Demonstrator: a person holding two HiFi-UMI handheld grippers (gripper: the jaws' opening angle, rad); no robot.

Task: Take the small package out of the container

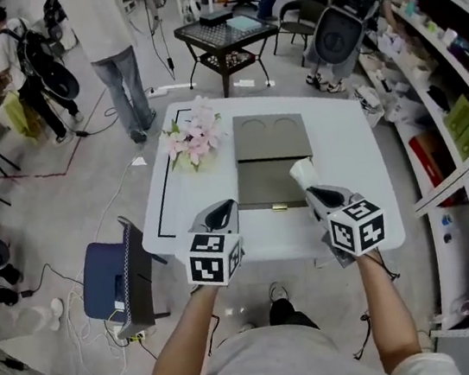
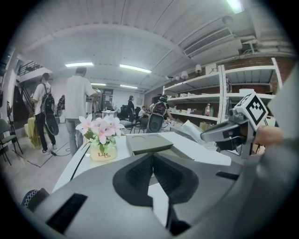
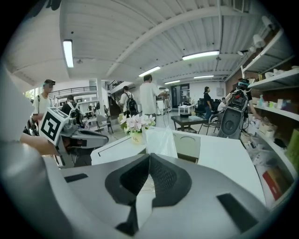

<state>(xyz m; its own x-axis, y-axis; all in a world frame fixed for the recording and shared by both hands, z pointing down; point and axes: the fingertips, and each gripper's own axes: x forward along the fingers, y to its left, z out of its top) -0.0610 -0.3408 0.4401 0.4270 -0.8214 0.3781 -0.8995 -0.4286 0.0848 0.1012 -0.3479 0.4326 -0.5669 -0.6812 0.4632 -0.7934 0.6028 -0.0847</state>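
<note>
We work over the white counter point(image 1: 362, 163) at frame centre, where the open grey container point(image 1: 271, 137) lies. The package point(image 1: 302, 172) stands at the container's right edge, and the fingers of our right gripper point(image 1: 315, 189) pinch its lower end. We should lift it straight up with a firm pinch, then carry it aside. Our left gripper point(image 1: 221, 215), at lower left, has its fingers pressed together and holds nothing.

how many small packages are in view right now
1: a white small package pinched in the right gripper's jaws, by the open container's right side. Others may lie hidden inside it.
</note>
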